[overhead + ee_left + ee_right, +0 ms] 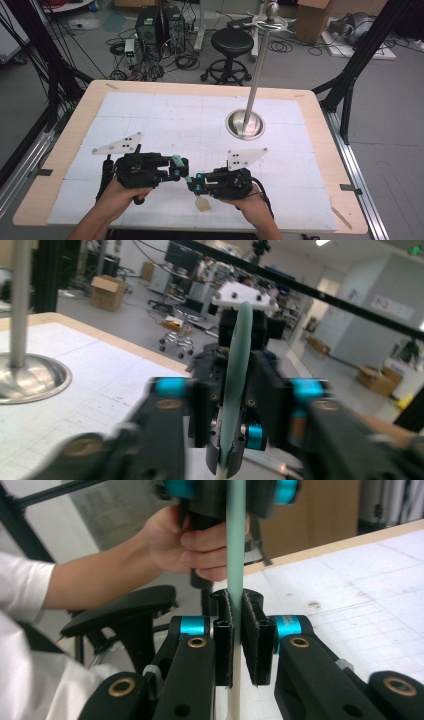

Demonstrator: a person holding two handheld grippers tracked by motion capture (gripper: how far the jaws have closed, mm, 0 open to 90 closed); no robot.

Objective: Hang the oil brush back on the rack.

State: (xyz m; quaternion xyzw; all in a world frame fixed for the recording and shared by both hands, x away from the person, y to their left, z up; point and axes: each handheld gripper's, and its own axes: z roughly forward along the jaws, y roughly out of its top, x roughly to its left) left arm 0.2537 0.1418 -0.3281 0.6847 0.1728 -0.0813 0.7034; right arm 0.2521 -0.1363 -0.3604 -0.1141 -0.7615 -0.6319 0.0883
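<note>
While the right gripper [238, 640] clamps its jaws on the green-handled spatula [235, 535] held above the table's near edge [210, 231], the left gripper [181, 167] faces it, jaws parted around the handle. A steel stand [245, 125] rises well beyond them; nothing lies between.

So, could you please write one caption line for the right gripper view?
The right gripper clamps a pale green utensil handle, with a hand behind it.

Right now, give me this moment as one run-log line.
object: green-handled spatula | right gripper: shut on handle | left gripper: open around handle | metal stand: untouched
</note>
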